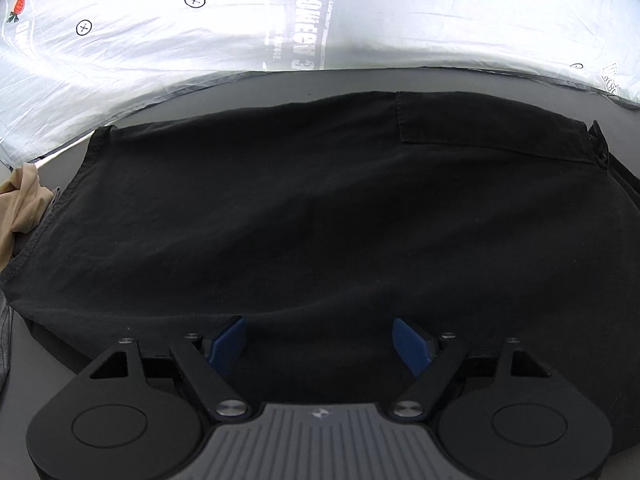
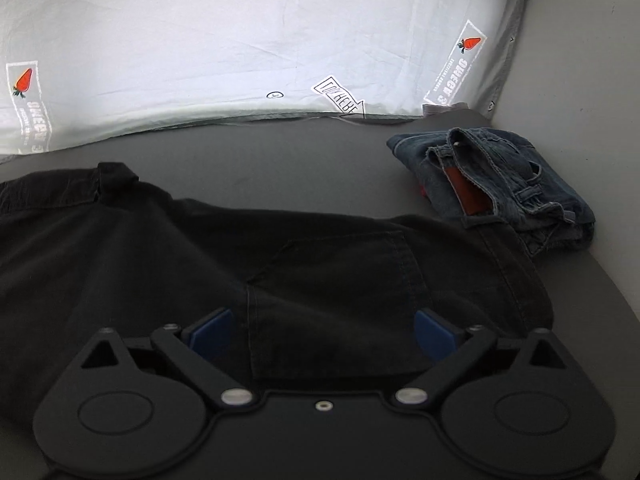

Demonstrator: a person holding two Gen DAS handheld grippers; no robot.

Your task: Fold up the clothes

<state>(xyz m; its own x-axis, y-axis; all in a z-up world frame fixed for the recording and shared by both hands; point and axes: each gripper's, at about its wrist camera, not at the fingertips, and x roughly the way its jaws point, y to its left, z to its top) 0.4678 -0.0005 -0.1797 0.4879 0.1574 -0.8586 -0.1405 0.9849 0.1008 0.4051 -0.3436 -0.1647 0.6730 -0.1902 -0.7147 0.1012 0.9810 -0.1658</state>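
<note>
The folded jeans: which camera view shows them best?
The right wrist view. The jeans lie in full sight there, folded on the gray surface beside the black trousers. The left wrist view does not show them at all.

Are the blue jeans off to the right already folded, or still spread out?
Folded. In the right wrist view the blue jeans sit as a compact stacked bundle, waistband on top, beside the black pants.
</note>
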